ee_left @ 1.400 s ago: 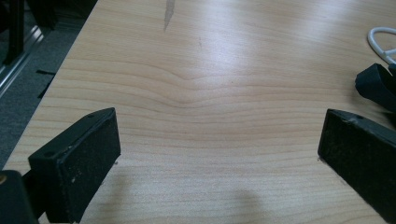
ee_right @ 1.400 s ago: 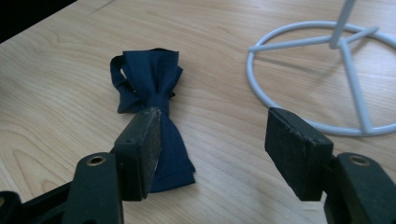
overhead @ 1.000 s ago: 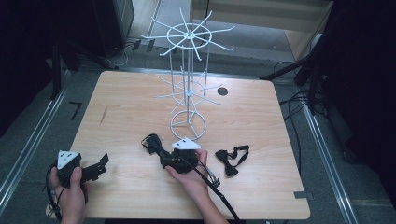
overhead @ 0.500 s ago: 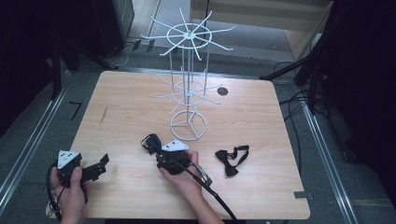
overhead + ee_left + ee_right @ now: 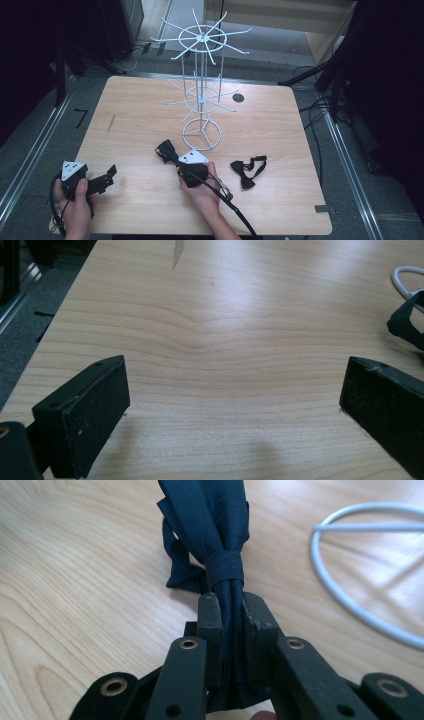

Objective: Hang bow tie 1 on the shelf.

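Note:
A dark navy bow tie (image 5: 165, 148) lies on the wooden table (image 5: 140, 115) just left of the white wire stand's round base (image 5: 201, 134). My right gripper (image 5: 175, 157) has just been closing, and its pads now press on one wing of this bow tie (image 5: 220, 530). In the right gripper view the jaws (image 5: 231, 605) squeeze the bunched cloth just below its centre knot. My left gripper (image 5: 107, 175) rests at the table's front left, held by a hand. Its jaws (image 5: 235, 395) stand wide open over bare wood.
A second black bow tie (image 5: 248, 170) with its strap lies to the right of my right hand. The tall wire display stand (image 5: 201, 65) with radiating hooks rises at the table's middle back. Its base ring (image 5: 350, 600) is close to the held tie.
My right gripper has shifted slightly left to the bow tie beside the stand base and shut on it. The left gripper has stayed where it was.

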